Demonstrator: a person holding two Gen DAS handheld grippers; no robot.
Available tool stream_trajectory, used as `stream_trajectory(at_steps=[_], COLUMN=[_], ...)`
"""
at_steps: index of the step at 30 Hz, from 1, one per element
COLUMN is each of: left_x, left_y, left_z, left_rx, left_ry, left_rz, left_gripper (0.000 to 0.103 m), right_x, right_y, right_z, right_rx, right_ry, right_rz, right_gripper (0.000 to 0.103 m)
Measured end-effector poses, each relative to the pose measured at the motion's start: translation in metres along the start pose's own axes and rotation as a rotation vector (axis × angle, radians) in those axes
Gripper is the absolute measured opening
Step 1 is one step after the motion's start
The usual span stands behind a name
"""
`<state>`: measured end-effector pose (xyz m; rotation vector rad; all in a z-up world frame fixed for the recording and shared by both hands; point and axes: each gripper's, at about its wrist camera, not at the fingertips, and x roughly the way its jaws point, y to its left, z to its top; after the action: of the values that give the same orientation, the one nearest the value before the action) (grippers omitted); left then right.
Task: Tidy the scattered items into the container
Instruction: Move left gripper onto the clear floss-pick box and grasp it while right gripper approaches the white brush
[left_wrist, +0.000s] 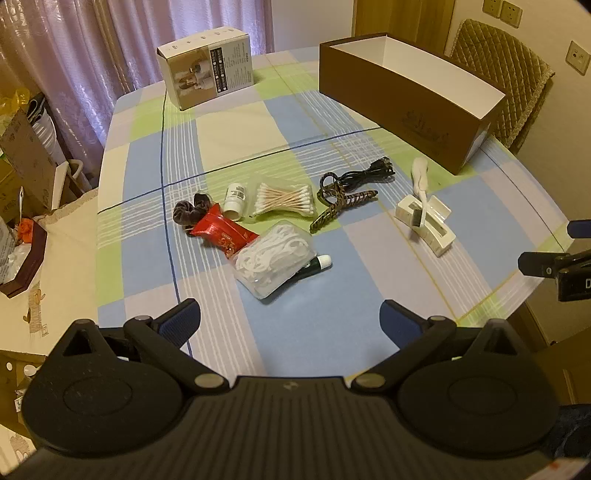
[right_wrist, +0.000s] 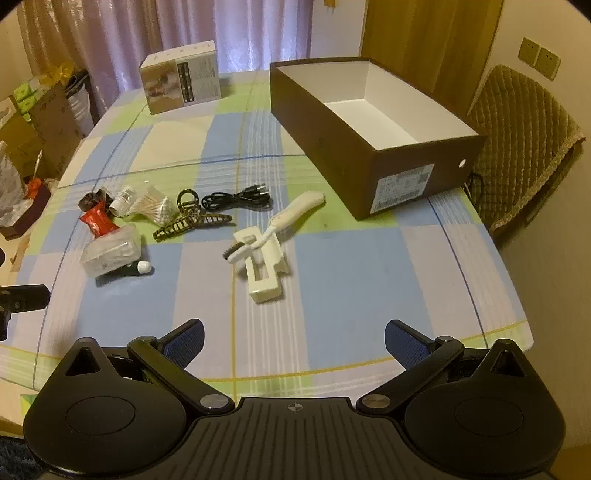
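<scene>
Warm dim indoor light, yellowish cast, soft short shadows under items, daylight glowing through curtains (left_wrist: 110, 48), strong fisheye bending at edges, dark corner vignette, slight softness and noise, mild sheen on tablecloth (right_wrist: 332, 280)

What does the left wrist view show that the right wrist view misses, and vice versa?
Only the left wrist view shows the brown box's printed long side. Only the right wrist view shows the box's white floor and end label. Both show the white brush, cotton swabs, black cable and an open tool: left, right.
</scene>
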<state>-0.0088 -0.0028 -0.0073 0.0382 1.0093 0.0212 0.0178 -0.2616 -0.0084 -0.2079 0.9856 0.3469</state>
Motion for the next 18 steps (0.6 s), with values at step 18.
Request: stream_trajectory(at_steps=[18], left_x=[0.0053], left_y=[0.0055], left_z=[0.0038], left_rx=[-0.026], left_ry=[0.012], left_rz=[-0.003], left_gripper=[0.102], right_x=[0.0069], right_y=[0.0028], right_z=[0.0078], right_rx=[-0.002], right_ry=[-0.015], right_rz=[0.062], right_gripper=[0.101])
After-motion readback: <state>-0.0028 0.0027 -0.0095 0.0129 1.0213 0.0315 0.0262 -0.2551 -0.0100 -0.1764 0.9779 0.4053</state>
